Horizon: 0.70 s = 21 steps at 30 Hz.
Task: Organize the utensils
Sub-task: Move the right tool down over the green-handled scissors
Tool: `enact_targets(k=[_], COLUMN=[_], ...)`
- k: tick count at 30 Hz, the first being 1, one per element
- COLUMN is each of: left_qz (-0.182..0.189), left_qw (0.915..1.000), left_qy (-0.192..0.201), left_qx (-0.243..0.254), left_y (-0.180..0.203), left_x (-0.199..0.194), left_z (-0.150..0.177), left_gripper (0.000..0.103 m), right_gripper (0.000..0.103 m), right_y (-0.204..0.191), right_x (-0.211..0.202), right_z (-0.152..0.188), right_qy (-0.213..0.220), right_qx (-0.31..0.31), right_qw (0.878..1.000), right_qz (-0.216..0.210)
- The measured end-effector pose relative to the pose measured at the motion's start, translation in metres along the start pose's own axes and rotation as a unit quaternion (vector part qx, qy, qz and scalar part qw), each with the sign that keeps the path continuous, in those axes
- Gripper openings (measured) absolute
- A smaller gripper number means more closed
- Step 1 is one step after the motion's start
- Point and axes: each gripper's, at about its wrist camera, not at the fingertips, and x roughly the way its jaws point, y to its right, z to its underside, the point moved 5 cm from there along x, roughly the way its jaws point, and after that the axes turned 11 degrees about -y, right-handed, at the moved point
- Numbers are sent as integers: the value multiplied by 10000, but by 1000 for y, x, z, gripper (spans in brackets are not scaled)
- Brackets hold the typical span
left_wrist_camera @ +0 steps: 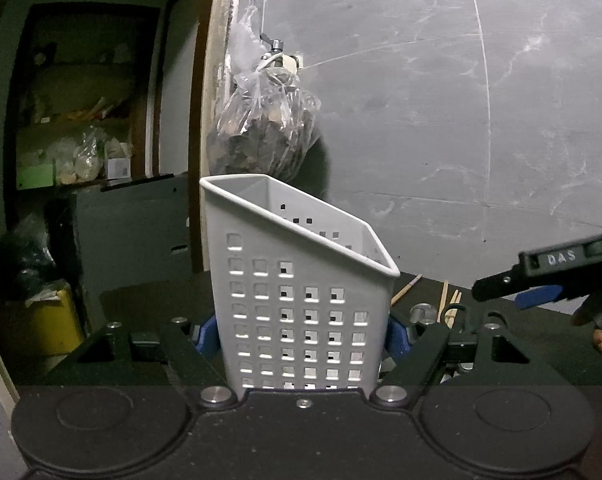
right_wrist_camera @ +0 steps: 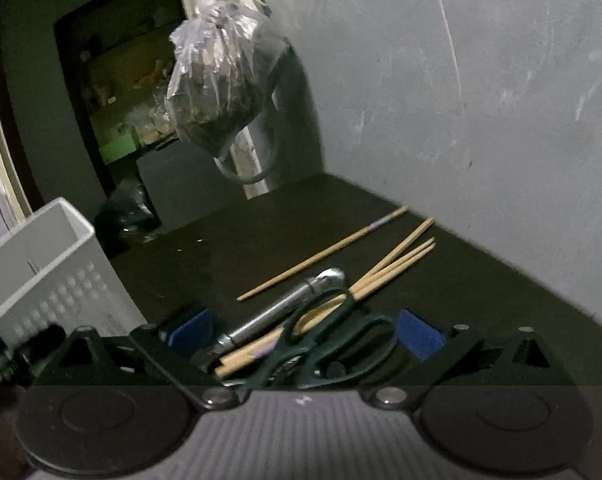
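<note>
- Two tools work at the dark bench point(right_wrist_camera: 229, 248).
- Left tool point(left_wrist_camera: 303, 330) points nearly level, its blue pads clamping the white utensil caddy point(left_wrist_camera: 297, 280) upright.
- Right tool point(right_wrist_camera: 305, 330), right of the caddy, tilts downward, jaws wide, nothing gripped, above scissors point(right_wrist_camera: 333, 344), a metal handle point(right_wrist_camera: 285, 308) and chopsticks point(right_wrist_camera: 397, 258).

The only words to read are the white letters "DAS". They stand on the side of the black right gripper point(left_wrist_camera: 539, 294), seen at the right edge of the left wrist view. No other letters, numbers or signs can be read in either view.
</note>
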Motion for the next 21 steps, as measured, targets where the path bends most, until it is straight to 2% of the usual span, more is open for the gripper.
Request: enact_targets(k=[6, 14, 19, 21], left_qz=[-44, -42, -11, 2], left_qw=[9999, 9999, 9999, 9999], left_qy=[-44, -48, -28, -15], left_qx=[-85, -109, -103, -108], left_y=[4, 5, 6, 6], left_x=[-4, -5, -5, -6], left_z=[0, 1, 1, 2], left_gripper=[78, 78, 78, 78], right_gripper=[92, 74, 66, 63], right_y=[12, 15, 19, 22], right_x=[20, 46, 64, 66], right_z=[-8, -25, -25, -25], right_qy=[-613, -920, -1214, -1198], right_qx=[756, 766, 845, 930], right_qw=[9942, 9928, 9889, 9883], right_qz=[-465, 26, 155, 170])
